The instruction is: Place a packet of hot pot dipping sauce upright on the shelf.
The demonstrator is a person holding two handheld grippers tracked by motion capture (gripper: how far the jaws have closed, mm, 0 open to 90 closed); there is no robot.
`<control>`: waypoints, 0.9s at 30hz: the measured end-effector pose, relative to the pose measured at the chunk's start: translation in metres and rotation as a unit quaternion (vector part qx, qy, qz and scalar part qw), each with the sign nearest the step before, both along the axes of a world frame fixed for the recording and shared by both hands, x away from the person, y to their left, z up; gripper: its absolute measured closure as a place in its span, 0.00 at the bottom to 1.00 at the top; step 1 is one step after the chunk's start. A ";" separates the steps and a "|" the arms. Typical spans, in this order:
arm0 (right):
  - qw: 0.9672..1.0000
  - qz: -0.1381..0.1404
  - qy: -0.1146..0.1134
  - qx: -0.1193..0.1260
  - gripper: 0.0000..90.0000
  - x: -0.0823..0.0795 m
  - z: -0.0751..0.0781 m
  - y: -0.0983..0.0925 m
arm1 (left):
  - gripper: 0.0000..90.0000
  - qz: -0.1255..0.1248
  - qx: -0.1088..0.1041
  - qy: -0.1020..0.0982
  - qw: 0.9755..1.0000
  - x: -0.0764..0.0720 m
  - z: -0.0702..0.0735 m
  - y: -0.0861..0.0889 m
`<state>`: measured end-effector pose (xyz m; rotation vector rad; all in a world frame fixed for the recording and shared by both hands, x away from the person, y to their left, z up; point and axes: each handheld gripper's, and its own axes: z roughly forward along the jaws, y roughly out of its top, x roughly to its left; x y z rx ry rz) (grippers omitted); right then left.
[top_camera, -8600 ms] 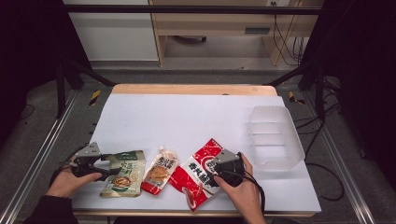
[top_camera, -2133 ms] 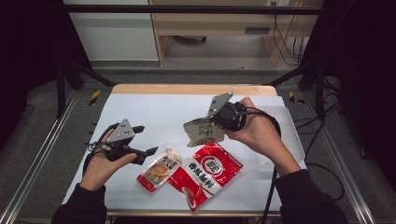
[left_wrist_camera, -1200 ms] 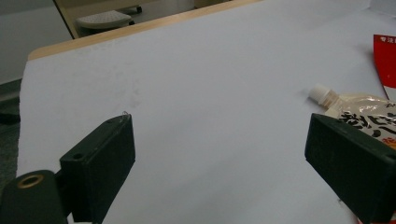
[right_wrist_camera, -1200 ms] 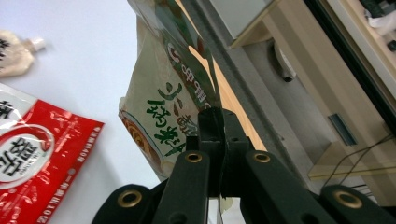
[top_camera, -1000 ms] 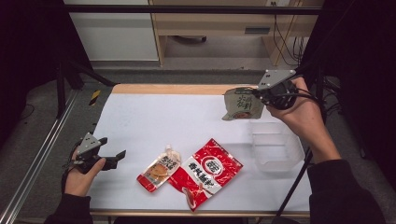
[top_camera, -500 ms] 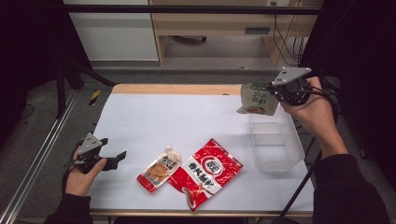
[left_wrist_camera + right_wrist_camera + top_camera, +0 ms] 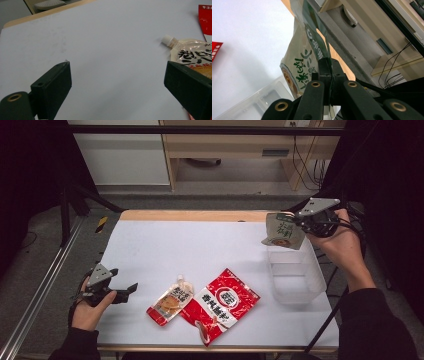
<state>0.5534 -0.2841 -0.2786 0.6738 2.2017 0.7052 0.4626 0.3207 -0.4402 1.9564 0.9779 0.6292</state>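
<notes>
We begin with our right gripper (image 7: 299, 221), which we hold up in the air at the far right corner of the table (image 7: 210, 250). Its two black jaws are pressed together on the edge of a pale green pouch (image 7: 283, 231), and in the right gripper view the pouch (image 7: 305, 67) hangs from the closed jaws with green characters printed on it and a round picture of food near its lower end. In the high view this pouch hangs above the far end of the clear plastic container (image 7: 297, 279) and does not touch it; the container stands on the right side of the white table, near the edge. Our left gripper (image 7: 122, 291) rests low at the left edge of the table, held in the left hand (image 7: 90, 307). In the left gripper view its jaws stand wide apart, and there is nothing between them, only the white surface. Just beside the right jaw in that view lies a small spouted pouch (image 7: 192, 56) with a white cap, flat on the table. In the high view the spouted pouch (image 7: 171, 301) lies near the front middle of the table, and a bigger red packet (image 7: 221, 304) lies just beside it, touching or slightly overlapping it on its right side.
</notes>
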 end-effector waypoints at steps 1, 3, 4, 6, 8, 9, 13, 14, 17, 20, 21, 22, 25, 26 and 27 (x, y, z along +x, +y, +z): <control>1.000 -0.001 -0.001 0.002 1.00 0.002 -0.001 -0.003 | 0.09 0.000 0.001 0.000 1.000 0.000 0.000 -0.001; 1.000 -0.002 -0.003 0.007 1.00 0.004 -0.002 -0.005 | 0.09 0.000 0.002 0.000 1.000 -0.001 -0.001 -0.001; 1.000 -0.002 -0.003 0.007 1.00 0.004 -0.002 -0.005 | 0.09 0.000 0.002 0.000 1.000 -0.001 -0.001 -0.001; 1.000 -0.002 -0.005 0.012 1.00 0.006 -0.003 -0.008 | 0.09 -0.003 0.005 0.001 1.000 -0.001 -0.001 -0.003; 1.000 -0.005 -0.007 0.016 1.00 0.008 -0.005 -0.011 | 0.09 -0.007 0.012 0.002 1.000 -0.002 -0.001 -0.005; 1.000 -0.007 -0.007 0.018 1.00 0.008 -0.005 -0.011 | 0.09 -0.007 0.013 0.002 1.000 -0.002 -0.001 -0.005; 1.000 -0.007 -0.008 0.016 1.00 0.009 -0.007 -0.013 | 0.09 -0.006 0.014 0.002 1.000 -0.002 -0.002 -0.005; 1.000 -0.009 -0.009 0.015 1.00 0.009 -0.008 -0.014 | 0.09 -0.006 0.014 0.002 1.000 -0.002 -0.001 -0.005; 1.000 -0.014 -0.009 0.016 1.00 0.009 -0.009 -0.016 | 0.09 -0.004 0.012 0.000 1.000 -0.002 -0.001 -0.003; 1.000 -0.018 -0.007 0.015 1.00 0.010 -0.012 -0.019 | 0.09 -0.002 0.012 -0.001 1.000 -0.002 0.000 -0.002; 1.000 -0.022 -0.007 0.016 1.00 0.011 -0.014 -0.021 | 0.09 -0.002 0.011 -0.001 1.000 -0.002 0.000 -0.002; 1.000 -0.022 -0.007 0.016 1.00 0.011 -0.014 -0.021 | 0.09 -0.002 0.011 -0.001 1.000 -0.002 0.000 -0.002; 1.000 -0.020 -0.006 0.019 1.00 0.013 -0.017 -0.025 | 0.09 -0.004 0.013 0.000 1.000 -0.001 -0.001 -0.003; 1.000 -0.020 -0.006 0.019 1.00 0.013 -0.017 -0.025 | 0.09 -0.004 0.013 0.001 1.000 -0.001 -0.001 -0.003; 1.000 -0.019 -0.005 0.017 1.00 0.013 -0.018 -0.026 | 0.09 -0.004 0.013 0.001 1.000 -0.001 -0.001 -0.003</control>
